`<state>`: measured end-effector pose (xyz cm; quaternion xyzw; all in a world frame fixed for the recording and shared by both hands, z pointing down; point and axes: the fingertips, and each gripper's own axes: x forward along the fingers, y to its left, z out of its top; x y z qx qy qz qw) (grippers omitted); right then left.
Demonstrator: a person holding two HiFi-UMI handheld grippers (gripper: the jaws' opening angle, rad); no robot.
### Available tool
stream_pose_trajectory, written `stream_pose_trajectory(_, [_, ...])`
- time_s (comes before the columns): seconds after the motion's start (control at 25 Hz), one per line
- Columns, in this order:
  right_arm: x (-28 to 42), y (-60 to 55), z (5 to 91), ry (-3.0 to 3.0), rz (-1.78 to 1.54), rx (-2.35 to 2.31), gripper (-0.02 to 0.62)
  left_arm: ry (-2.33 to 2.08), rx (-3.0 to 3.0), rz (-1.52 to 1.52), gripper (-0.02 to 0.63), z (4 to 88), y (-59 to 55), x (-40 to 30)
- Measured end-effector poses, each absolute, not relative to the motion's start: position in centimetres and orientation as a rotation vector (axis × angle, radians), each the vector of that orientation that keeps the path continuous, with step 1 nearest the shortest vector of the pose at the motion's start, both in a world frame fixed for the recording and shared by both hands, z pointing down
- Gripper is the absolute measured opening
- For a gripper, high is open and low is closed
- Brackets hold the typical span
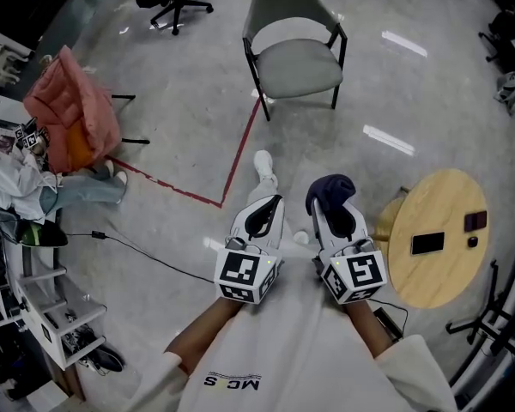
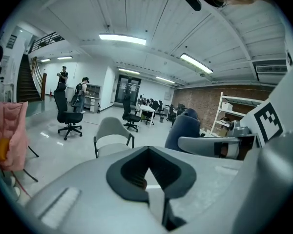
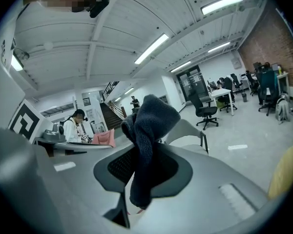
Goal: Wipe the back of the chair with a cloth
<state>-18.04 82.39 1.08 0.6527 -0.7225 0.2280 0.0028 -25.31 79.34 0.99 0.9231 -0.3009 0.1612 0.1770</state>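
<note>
- Right hand-held gripper (image 1: 330,206) (image 3: 142,177) was clamped on a dark blue cloth (image 1: 330,190) (image 3: 150,130). The cloth stuck up past the jaw tips in a bunch, with a tail hanging down between the pads.
- Left hand-held gripper (image 1: 265,211) (image 2: 147,175) had its jaws together with nothing between them. It was held just beside the right one, both level in front of the person's chest.
- Floor (image 1: 189,84): pale grey, glossy, with light strips reflected in it.
- Chair (image 1: 297,67) (image 2: 112,133) (image 3: 189,136): grey shell on a black frame, standing ahead of both grippers and well apart from them. Its seat faced the person and its back was on the far side. Cloth was not touching it.
- Worktop (image 1: 433,202): round, wooden, to the person's right, near the right gripper.
- Jacket (image 1: 73,110): pink, draped over something on the left.
- Tape line (image 1: 240,157): red, on the floor, running from the chair's front leg toward the person, then turning left.
- Phone (image 1: 427,243): dark, lying flat on the worktop.
</note>
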Motion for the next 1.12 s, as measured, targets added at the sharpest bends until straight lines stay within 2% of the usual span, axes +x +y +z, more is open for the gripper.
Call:
stream_pose_trajectory(0.28, [-14.6,70.9,3.0,-2.178,0.766,2.033,0.087,-0.759,2.613,0.433,0.0,2.1,66.9,-21.7])
stream_pose_trajectory(0.76, [-12.3,46.0,0.8,-2.097,0.77,2.058,0.087,-0.646,2.592,0.441,0.0,0.6,42.8,-18.5])
stream_pose_trajectory(1.12, [-9.8,37.9,1.6,-2.089,0.763,2.012,0.087,-0.699,2.569,0.428,0.0,1.8,33.4,-17.4])
